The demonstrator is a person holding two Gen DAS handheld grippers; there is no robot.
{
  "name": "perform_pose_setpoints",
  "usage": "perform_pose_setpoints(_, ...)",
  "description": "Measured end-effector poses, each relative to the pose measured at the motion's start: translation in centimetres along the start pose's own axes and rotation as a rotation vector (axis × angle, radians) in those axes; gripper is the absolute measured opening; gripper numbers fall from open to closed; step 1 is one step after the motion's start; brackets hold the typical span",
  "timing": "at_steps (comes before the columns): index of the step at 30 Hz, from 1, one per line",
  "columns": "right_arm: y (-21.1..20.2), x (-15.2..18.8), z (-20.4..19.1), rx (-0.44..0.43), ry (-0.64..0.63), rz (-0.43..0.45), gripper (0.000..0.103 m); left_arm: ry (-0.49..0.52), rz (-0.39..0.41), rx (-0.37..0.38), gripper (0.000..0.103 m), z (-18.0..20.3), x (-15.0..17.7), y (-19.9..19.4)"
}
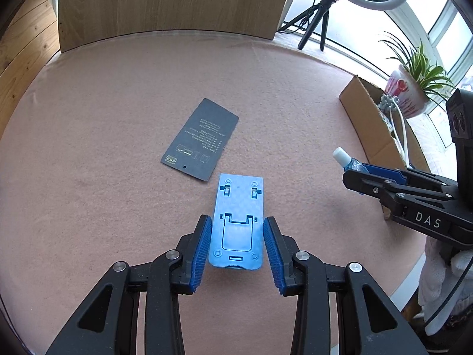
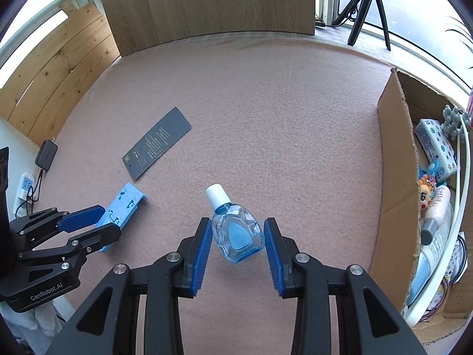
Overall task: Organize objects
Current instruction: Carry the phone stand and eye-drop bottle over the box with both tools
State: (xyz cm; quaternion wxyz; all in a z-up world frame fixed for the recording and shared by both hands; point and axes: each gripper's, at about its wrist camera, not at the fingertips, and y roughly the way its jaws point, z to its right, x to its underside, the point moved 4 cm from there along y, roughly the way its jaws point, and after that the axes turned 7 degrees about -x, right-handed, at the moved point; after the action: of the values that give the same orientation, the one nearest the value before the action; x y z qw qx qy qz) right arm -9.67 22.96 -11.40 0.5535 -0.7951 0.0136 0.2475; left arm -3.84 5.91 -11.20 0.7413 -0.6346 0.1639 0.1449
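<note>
The left hand-held gripper (image 1: 238,247) pinches a light blue plastic stand (image 1: 236,224) between its blue pads (image 1: 203,250), the flat slotted face turned up toward the camera. The stand is lifted clear of the pink felt bench (image 1: 118,192); from the right wrist view it shows as a folded blue piece (image 2: 124,207) clamped at the fingertips of that gripper (image 2: 102,222), low on the left.

The right hand-held gripper (image 2: 238,247) pinches a small clear bottle (image 2: 238,236) with blue liquid and a white cap (image 2: 218,194), the cap pointing away from the camera. The pads press the bottle's sides. In the left wrist view the same bottle (image 1: 350,162) pokes out from the right gripper's fingertips (image 1: 359,174), cap first, near the box.

A dark grey card (image 1: 201,139) with pale print lies flat on the bench, just beyond the stand and apart from both grippers.

An open cardboard box (image 2: 393,177) stands at the right edge of the bench. Inside lie a patterned white packet (image 2: 436,145), a small doll (image 2: 425,195), a tube (image 2: 437,210) and other items, with a white cable (image 2: 464,177) curving over them.

A tripod (image 1: 313,23) and a potted plant (image 1: 414,82) stand by the window beyond the bench.
</note>
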Motion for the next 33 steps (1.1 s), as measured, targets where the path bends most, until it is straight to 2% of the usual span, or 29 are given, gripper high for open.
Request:
perform_pose_setpoints(3,-1.7,-0.2,1.1,-0.001,0.025,0.032,0.033,0.025,0.011,0.01,0.039,1.3,-0.7,0.1)
perform_pose_setpoints(8,-4.6,0.1,3.1,0.014,0.058,0.082,0.033,0.043,-0.023,0.005,0.039,2.2,-0.6,1.7)
perform_pose_setpoints(11,-6.2,0.2,4.4,0.027,0.077,0.107,0.033,0.014,-0.033,0.05,0.039,2.4,-0.7,1.2)
perform_pose_setpoints(17,-9.1,0.4,7.1,0.039,0.141,0.159,0.033,0.028,0.032,0.078,0.039,4.3,-3.2,-0.7)
perform_pose_setpoints(25,-12.8,1.1,11.8,0.104,0.213,0.219,0.033,0.112,0.094,0.154,0.039,10.5,-7.0,-2.3)
perform_pose_setpoints(33,-13.5,2.7,15.7,0.132,0.279,0.216,0.033,0.195,0.121,0.201,0.039,18.4,-10.6,-1.0)
